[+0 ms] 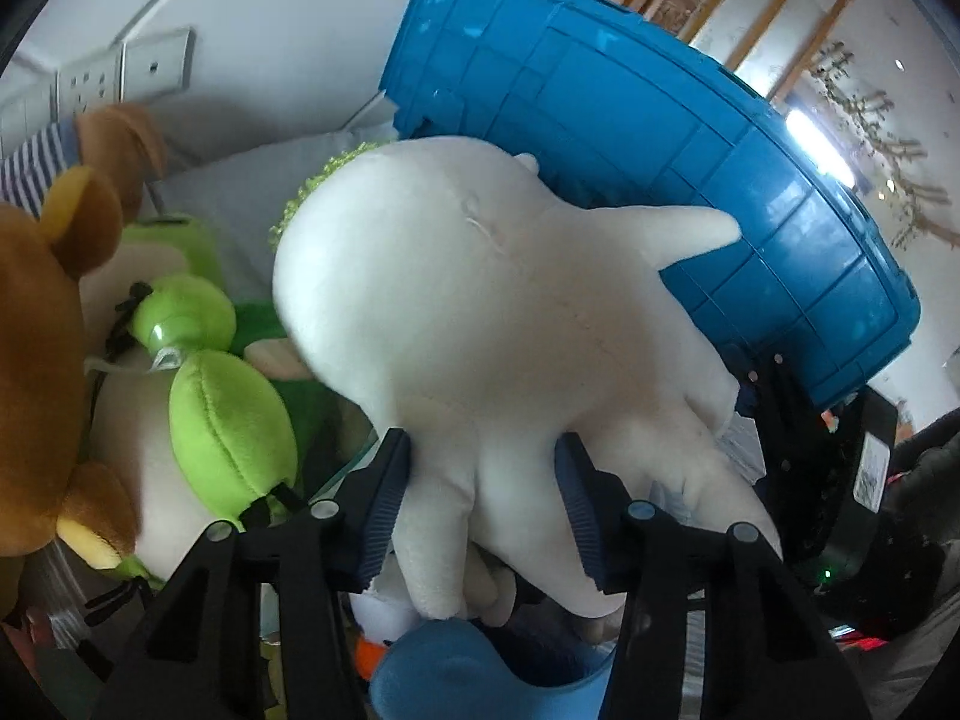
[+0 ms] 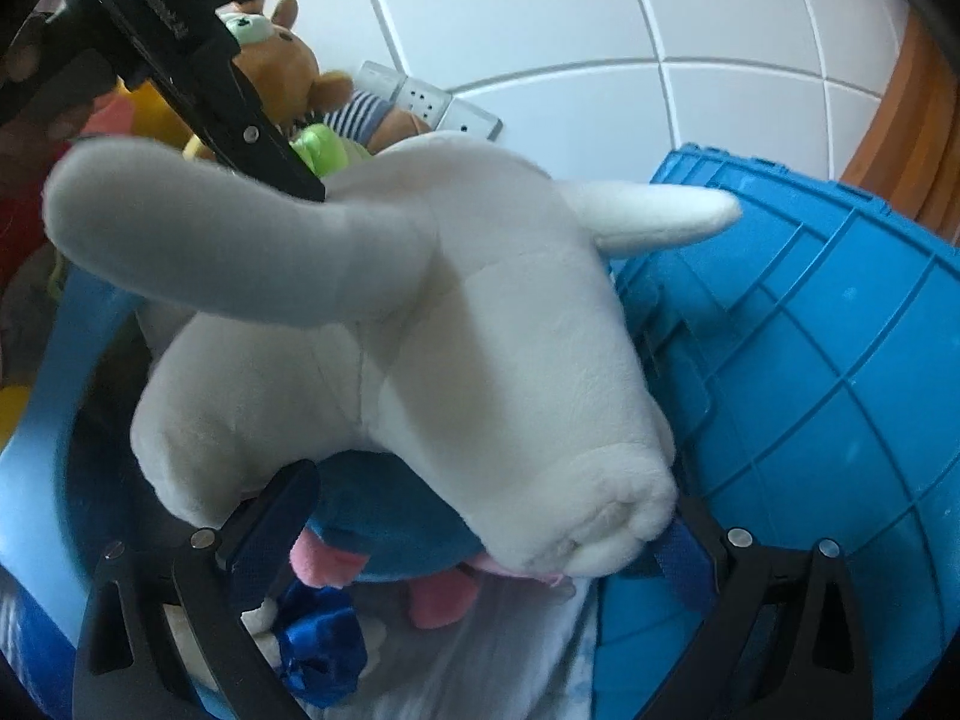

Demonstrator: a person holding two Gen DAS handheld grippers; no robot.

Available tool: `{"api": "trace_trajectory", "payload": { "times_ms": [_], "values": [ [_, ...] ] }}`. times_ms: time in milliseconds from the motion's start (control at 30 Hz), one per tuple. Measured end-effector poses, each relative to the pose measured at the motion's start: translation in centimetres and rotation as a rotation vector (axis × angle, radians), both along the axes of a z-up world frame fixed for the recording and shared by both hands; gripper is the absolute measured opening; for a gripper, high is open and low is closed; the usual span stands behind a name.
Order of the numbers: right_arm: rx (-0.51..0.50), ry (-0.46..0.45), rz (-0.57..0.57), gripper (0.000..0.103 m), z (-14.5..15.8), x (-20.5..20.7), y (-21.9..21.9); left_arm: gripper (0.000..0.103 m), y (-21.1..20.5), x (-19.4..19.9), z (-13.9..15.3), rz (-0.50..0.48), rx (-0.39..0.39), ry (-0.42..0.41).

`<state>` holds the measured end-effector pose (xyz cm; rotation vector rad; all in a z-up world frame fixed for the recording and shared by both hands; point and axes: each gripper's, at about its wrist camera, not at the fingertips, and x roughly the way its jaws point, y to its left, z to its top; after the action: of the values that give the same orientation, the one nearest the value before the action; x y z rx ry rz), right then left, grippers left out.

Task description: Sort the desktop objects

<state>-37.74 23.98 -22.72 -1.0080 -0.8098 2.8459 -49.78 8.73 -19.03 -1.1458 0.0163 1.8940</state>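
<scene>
- Left gripper (image 1: 483,483) has its two fingers on either side of the white plush (image 1: 480,300), pads pressing into a narrow limb at its near end; it is pinching the plush
- In the left view the plush's long axis runs from the gripper up and away, rounded bulk at the far end; a pointed fin (image 1: 690,234) sticks out right, over the blue crate (image 1: 660,138)
- The crate lies tilted on its side just behind the plush, ribbed wall facing us
- Left of the plush: a green frog toy (image 1: 222,396) and a brown bear (image 1: 36,360), crowded together
- Right gripper (image 2: 480,534) is spread wide; the plush's blunt end (image 2: 600,516) sits between the fingers; the left pad stands clear, the right one is hidden behind the plush, so contact there cannot be told
- From the right view the plush slants from upper left down to lower right; a grey limb (image 2: 210,240) juts left; a blue-and-pink toy (image 2: 390,540) lies under it
</scene>
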Motion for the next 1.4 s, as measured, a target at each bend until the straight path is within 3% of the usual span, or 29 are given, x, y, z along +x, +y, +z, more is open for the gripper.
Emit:
{"api": "trace_trajectory", "payload": {
  "times_ms": [133,267,333,433,467,500,533,567,600,700,833,967,1100,1267,1400],
  "values": [
    [-0.030,-0.006,-0.041,0.092,0.3,0.3,1.0,0.041,-0.2,2.1,0.1,-0.011,-0.001,0.005],
    [-0.021,-0.022,-0.074,0.093,0.5,1.8,1.9,0.041,-1.2,3.6,0.4,0.006,-0.024,-0.004],
    [-0.020,-0.055,-0.079,0.095,0.7,3.1,1.7,0.041,-2.0,3.9,1.6,0.028,-0.037,0.033],
    [-0.079,-0.023,-0.107,0.095,1.9,5.8,1.3,0.041,-2.2,2.9,4.0,0.052,-0.039,0.109],
    [-0.119,0.004,-0.123,0.095,2.3,6.9,1.1,0.045,-2.1,2.2,4.9,0.064,-0.039,0.139],
    [-0.163,0.034,-0.142,0.095,2.8,8.0,0.9,0.060,-1.9,1.5,5.6,0.066,-0.040,0.160],
    [-0.211,0.065,-0.160,0.099,3.4,8.5,1.0,0.068,-1.5,0.7,6.2,0.071,-0.046,0.182],
    [-0.303,0.100,-0.174,0.102,4.0,9.3,0.9,0.080,-1.2,-0.1,6.6,0.075,-0.049,0.201],
    [-0.379,0.113,-0.168,0.102,4.5,9.2,1.1,0.083,-0.7,-1.3,6.8,0.075,-0.052,0.200],
    [-0.536,0.129,-0.205,0.102,5.3,8.9,0.9,0.083,0.8,-4.2,6.9,0.048,-0.074,0.181],
    [-0.734,0.205,-0.371,0.102,5.1,8.3,2.5,0.083,3.6,-7.0,6.3,-0.082,-0.095,0.136],
    [-0.894,0.177,-0.511,0.102,3.4,6.7,3.0,0.083,5.5,-9.4,5.0,-0.151,-0.081,0.057],
    [-0.883,0.139,-0.510,0.103,2.0,5.4,2.0,0.083,7.1,-10.9,3.8,-0.181,-0.089,0.016],
    [-0.759,0.133,-0.485,0.102,1.7,4.4,0.4,0.083,8.1,-11.3,2.6,-0.212,-0.098,0.011],
    [-0.740,0.117,-0.444,0.102,2.1,3.1,-0.3,0.090,8.2,-11.6,2.0,-0.210,-0.082,-0.010]
  ]
}}
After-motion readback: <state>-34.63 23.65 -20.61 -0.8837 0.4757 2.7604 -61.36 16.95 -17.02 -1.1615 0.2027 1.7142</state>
